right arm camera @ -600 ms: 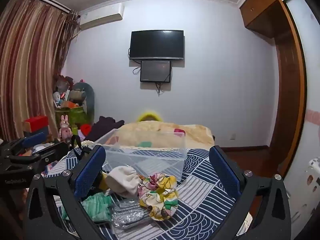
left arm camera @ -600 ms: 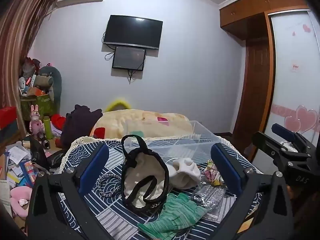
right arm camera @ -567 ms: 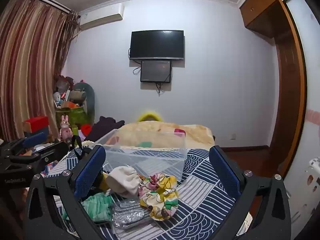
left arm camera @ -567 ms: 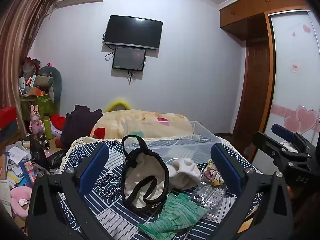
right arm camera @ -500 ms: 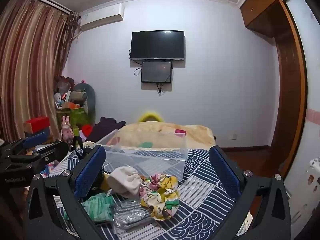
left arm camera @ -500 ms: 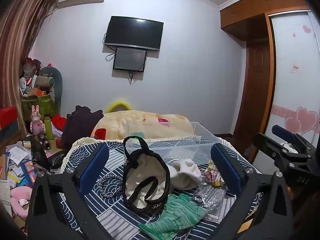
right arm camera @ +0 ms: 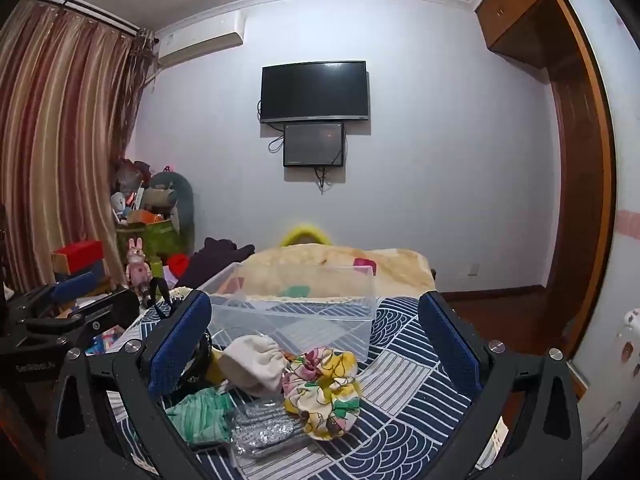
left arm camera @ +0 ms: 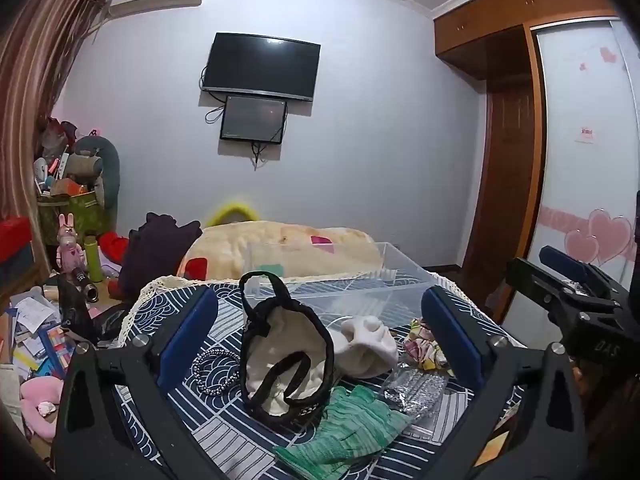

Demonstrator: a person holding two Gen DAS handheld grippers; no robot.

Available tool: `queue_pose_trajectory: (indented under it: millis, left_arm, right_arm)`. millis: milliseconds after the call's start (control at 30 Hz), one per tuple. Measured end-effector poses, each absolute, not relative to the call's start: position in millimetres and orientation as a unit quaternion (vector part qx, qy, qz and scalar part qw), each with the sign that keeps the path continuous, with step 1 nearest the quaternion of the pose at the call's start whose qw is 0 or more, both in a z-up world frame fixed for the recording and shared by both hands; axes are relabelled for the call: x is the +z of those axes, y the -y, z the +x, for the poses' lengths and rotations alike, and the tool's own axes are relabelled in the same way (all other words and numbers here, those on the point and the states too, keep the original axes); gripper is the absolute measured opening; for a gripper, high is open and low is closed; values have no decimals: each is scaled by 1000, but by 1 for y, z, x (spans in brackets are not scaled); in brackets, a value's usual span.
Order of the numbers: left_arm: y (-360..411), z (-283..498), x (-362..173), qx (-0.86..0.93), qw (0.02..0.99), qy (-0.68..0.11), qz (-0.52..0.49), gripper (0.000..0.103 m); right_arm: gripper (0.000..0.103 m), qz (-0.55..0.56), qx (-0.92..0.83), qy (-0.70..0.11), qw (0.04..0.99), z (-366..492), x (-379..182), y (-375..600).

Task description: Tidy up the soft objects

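1. Bench (right arm camera: 404,384) with a navy wave-pattern cloth carries all the task items. Both views look across it toward the far wall.
2. Clear plastic bin (right arm camera: 296,312) sits at the far middle of the bench, open top, nothing visible inside. Same bin in the left view (left arm camera: 340,280).
3. Left claw (left arm camera: 320,332): fingers wide apart, holding nothing, raised over the near edge of the bench. The soft items lie between and past its blue pads (left arm camera: 188,332).
4. Right claw (right arm camera: 316,340): also spread wide, empty, hovering over the near side. It shows side-on at the right edge of the left view.
5. Cream pouch with black trim (left arm camera: 284,356) lies just in front of the bin, left of centre, mouth toward the camera, one black strap looping up.
6. White knit hat (left arm camera: 368,348) is touching the pouch's right side; seen again in the right view (right arm camera: 252,364), just in front of the bin wall.
7. Green glove (left arm camera: 348,436) lies nearest the camera, its edge tucked against the pouch's base.
8. Floral scrunchie (right arm camera: 324,388), yellow/pink/green, sits right of the hat and touches it.
9. Silvery packet (right arm camera: 260,428) lies flat between the glove and the scrunchie.
10. Beaded bracelet (left arm camera: 212,372) lies on the cloth just left of the pouch.
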State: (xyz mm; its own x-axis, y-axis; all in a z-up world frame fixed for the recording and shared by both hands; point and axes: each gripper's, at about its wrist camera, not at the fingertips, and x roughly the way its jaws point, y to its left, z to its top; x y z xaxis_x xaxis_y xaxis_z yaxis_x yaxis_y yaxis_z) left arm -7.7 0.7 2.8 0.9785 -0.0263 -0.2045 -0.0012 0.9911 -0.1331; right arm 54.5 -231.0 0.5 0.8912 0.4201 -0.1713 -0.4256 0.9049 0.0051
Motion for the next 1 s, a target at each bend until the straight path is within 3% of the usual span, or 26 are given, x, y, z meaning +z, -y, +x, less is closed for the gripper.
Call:
queue_pose_trajectory:
  millis: [1000]
  left_arm:
    - [2,-9,3,2,993,-101,-56,103]
  right_arm:
    - [103,-18,221,-82,972,53,2,231]
